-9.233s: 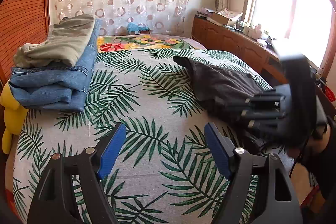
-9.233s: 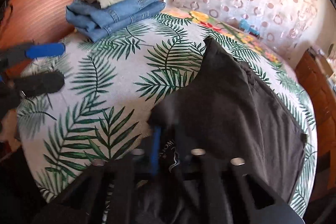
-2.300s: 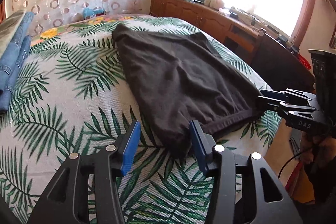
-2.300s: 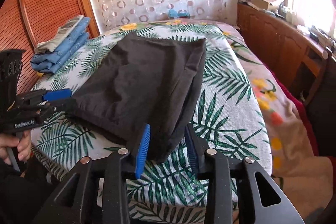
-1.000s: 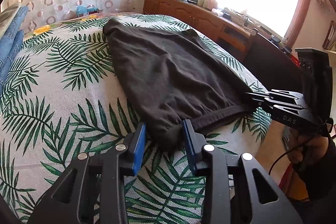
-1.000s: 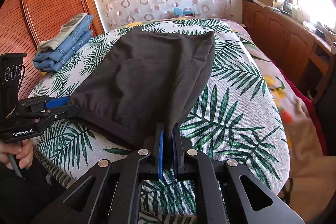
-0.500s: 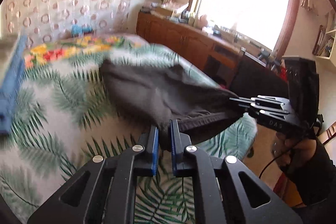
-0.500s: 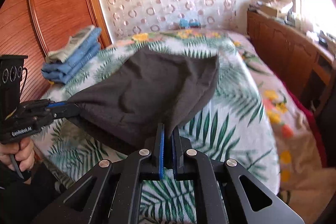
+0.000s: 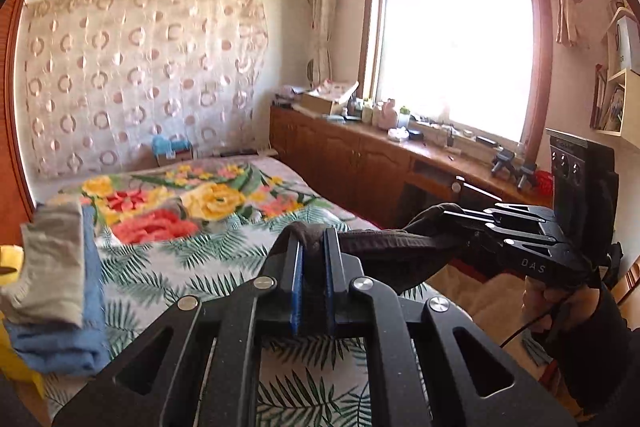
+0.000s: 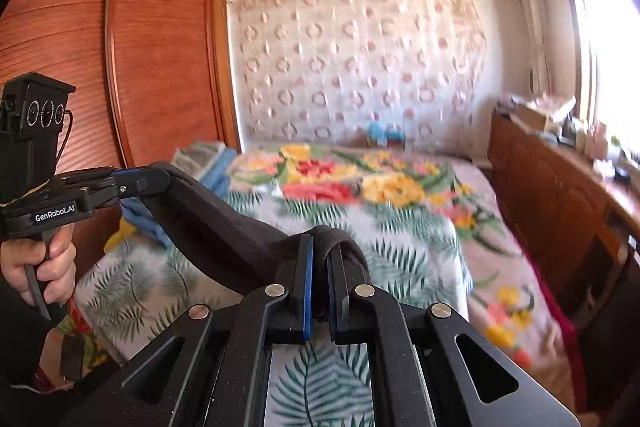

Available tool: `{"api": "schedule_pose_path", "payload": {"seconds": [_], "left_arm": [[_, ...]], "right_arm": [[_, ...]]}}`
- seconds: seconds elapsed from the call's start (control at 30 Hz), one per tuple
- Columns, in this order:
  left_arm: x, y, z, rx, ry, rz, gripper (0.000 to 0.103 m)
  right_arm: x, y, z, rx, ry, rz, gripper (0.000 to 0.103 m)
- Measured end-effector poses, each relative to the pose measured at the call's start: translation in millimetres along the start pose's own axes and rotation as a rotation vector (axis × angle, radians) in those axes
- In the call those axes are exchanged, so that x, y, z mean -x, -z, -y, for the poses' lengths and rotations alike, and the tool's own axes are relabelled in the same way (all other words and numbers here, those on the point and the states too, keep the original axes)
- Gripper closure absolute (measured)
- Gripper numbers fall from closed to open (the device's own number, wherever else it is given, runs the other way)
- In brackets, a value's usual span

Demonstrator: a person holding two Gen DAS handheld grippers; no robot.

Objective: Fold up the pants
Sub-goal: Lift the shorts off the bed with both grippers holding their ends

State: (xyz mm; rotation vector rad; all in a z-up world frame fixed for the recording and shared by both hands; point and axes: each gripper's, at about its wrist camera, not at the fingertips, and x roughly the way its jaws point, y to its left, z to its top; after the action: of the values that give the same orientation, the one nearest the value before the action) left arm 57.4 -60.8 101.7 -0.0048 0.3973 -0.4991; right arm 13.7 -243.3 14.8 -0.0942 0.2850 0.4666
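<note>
Two grippers, both clamped on the same dark pants [image 9: 384, 255]. Left wrist view: left gripper [image 9: 311, 247] pinches a bunched corner of cloth between its blue pads; right gripper [image 9: 460, 223] bites the other corner, and the fabric hangs between them above the bed [image 9: 224, 251]. Only here: window [image 9: 452, 55], gloved hand [image 9: 560, 307], folded stack [image 9: 56, 291] on the bed's left edge. Right wrist view: right gripper [image 10: 318, 251] closed on the cloth [image 10: 224, 227], left gripper [image 10: 160, 179] too. Only here: wardrobe [image 10: 152, 67], bare hand [image 10: 44, 267] on the handle.
</note>
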Motion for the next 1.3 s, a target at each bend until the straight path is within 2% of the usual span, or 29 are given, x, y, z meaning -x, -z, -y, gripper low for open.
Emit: {"api": "schedule_pose_path", "payload": {"seconds": [0.2, 0.33, 0.57, 0.73, 0.9, 1.07, 1.17, 1.3], "left_arm": [[19.2, -21.2, -12.4, -0.022, -0.06, 0.064, 0.093], [14.6, -17.8, -30.3, 0.0, -0.086, 0.067, 0.093], [-28.6, 0.3, -77.8, 0.043, -0.143, 0.007, 0.093], [-62.1, -4.7, -112.7, 0.073, -0.177, -0.027, 0.093], [-97.9, -15.4, -144.7, 0.08, -0.21, -0.047, 0.093], [-134.5, -18.1, -176.7, 0.115, -0.233, -0.075, 0.093], [-146.0, -34.5, -188.8, 0.123, -0.252, -0.065, 0.093], [-132.1, -71.3, -182.5, 0.069, -0.277, 0.006, 0.093]], "right_arm": [[15.1, -32.8, -17.5, 0.067, -0.018, 0.064, 0.098], [13.3, -33.7, -19.6, 0.091, -0.034, 0.074, 0.098], [-45.4, -32.3, 1.0, 0.087, -0.068, 0.026, 0.098], [-93.7, -54.0, 9.7, 0.095, -0.077, -0.011, 0.098], [-151.4, -89.2, 18.0, 0.118, -0.072, -0.038, 0.098], [-207.2, -106.5, 25.2, 0.131, -0.092, -0.065, 0.098], [-237.7, -116.0, 33.0, 0.137, -0.093, -0.079, 0.098], [-256.3, -148.3, 40.9, 0.129, -0.084, -0.026, 0.098]]}}
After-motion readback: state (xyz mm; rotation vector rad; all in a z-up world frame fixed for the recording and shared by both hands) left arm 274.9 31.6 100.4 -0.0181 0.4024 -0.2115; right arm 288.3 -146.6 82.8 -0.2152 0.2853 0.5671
